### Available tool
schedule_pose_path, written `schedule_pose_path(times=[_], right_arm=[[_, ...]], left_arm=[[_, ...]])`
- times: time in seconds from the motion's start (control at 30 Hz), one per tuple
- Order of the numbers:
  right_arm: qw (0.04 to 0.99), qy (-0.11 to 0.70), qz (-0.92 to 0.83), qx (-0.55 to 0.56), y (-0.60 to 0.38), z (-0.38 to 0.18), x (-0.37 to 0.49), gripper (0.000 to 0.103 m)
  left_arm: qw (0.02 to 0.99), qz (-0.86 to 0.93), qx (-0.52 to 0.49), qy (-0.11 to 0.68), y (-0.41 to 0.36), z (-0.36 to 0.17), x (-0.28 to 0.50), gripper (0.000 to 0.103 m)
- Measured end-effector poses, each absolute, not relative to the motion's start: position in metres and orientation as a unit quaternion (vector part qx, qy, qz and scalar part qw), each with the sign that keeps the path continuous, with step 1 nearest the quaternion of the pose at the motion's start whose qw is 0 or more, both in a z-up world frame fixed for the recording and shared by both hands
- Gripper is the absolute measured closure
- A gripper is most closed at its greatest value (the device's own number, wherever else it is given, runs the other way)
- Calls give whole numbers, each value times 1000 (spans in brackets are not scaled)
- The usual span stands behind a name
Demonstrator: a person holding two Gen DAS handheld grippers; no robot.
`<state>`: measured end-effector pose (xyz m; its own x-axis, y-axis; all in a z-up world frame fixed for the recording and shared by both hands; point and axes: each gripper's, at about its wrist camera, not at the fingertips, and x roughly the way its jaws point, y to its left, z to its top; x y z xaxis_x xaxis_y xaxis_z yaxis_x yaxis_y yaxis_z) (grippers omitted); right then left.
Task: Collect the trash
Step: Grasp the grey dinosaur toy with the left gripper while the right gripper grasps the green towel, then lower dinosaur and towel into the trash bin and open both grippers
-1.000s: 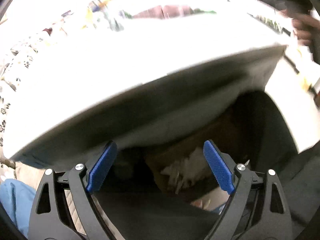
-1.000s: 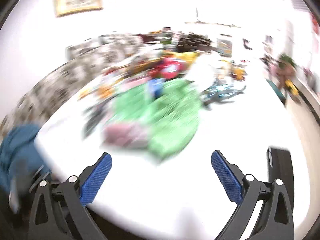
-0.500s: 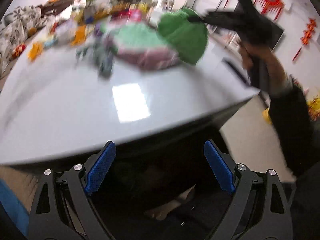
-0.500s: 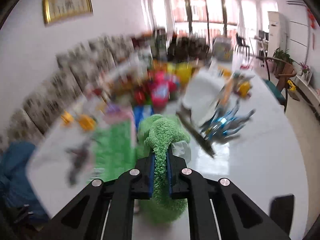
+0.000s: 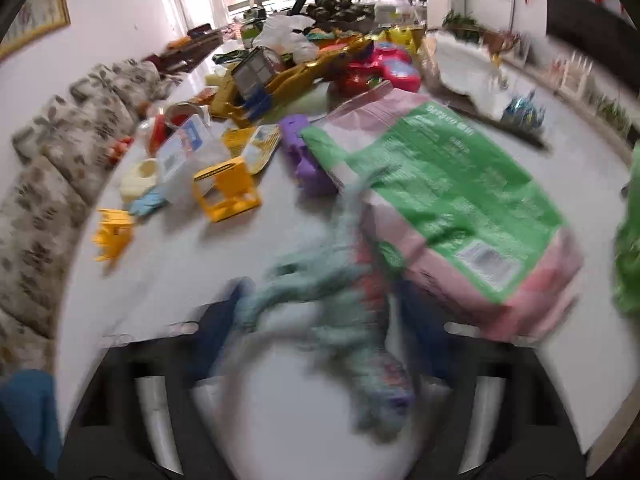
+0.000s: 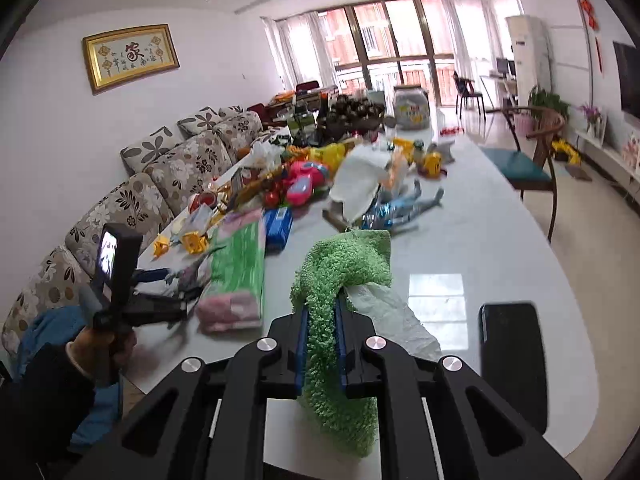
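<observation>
1. Right hand-held gripper (image 6: 320, 344) is clamped on green cloth (image 6: 344, 272); white tissue (image 6: 384, 312) beside it could be dragged off the worktop (image 6: 480, 240).
2. Left hand-held gripper (image 5: 320, 344), jaws apart and just closing around a toy dinosaur (image 5: 340, 280) left of the cloth: a non-trash item could be seized.

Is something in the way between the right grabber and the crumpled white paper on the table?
Yes. The right gripper has just closed on a fluffy green cloth, which covers the near edge of the white paper.
</observation>
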<state>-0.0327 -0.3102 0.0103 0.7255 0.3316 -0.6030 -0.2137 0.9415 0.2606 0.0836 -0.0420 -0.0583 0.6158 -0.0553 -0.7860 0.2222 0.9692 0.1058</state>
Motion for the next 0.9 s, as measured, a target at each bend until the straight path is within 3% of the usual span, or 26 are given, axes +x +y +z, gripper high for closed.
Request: schedule_pose_path(times=[0.2,0.3,0.43,0.57,0.67,0.9], right_arm=[[928,321,173,77,-290,24,-53,92],[925,311,206,79,-276,38,-75,92],[910,305,264,91,-261,60,-125,92],[893,314,312,82,-244,64,-173,92],[882,349,312,54,-227,36,-191,92],[833,478,273,-63,-177,-111,-166,90]], left_arm=[[930,-94,39,353,-39,-1,5,38],[947,-118,59,294,-51,34,-79,38],[949,-137,75,275,-49,43,-154,38],[932,-153,75,321,-39,6,-187,37],[912,-145,91,373,-35,-43,-182,37],[834,-169,179,495,-63,-183,-160,35]])
